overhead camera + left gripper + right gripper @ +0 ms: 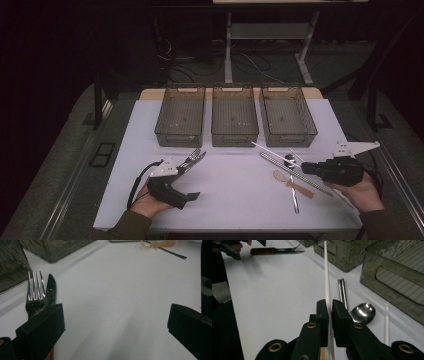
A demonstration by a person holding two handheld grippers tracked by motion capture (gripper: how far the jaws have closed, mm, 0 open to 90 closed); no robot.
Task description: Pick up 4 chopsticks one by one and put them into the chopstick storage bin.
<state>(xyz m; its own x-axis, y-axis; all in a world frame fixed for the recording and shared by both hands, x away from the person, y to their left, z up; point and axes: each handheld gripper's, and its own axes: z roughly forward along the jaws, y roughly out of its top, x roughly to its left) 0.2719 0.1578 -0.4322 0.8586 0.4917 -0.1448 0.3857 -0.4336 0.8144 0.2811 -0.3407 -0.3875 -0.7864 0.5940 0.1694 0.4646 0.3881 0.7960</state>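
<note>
Cutlery sort into three clear bins, early stage by the look of it: left bin (181, 116), middle bin (234, 116) and right bin (287, 116) along the far edge of the white table (235, 200) hold no cutlery that I can make out, only faint specks on their floors. Right gripper (330, 305) is clenched on a white chopstick (326, 270), jaws pinching it near its near end with the long shaft pointing away toward the bins; in the high view this stick (272, 151) runs from the right gripper (303, 168) up and left, its tip near the front of the right bin. Left gripper (198, 176) is released, jaws wide apart, resting over the near-left table with nothing between them. Left to do, as I judge: drop the held chopstick, then clear the rest. Remaining on the right: a second white chopstick (386, 322), a pair of metal chopsticks (342, 292), a metal spoon (362, 312), and a tan spoon (292, 183) seen in the high view. The left gripper view gives what the overhead blurs: a fork (35, 293) lying on a serrated knife (51, 288), just beside the left jaw. The right gripper view shows the pinch itself close up.
</note>
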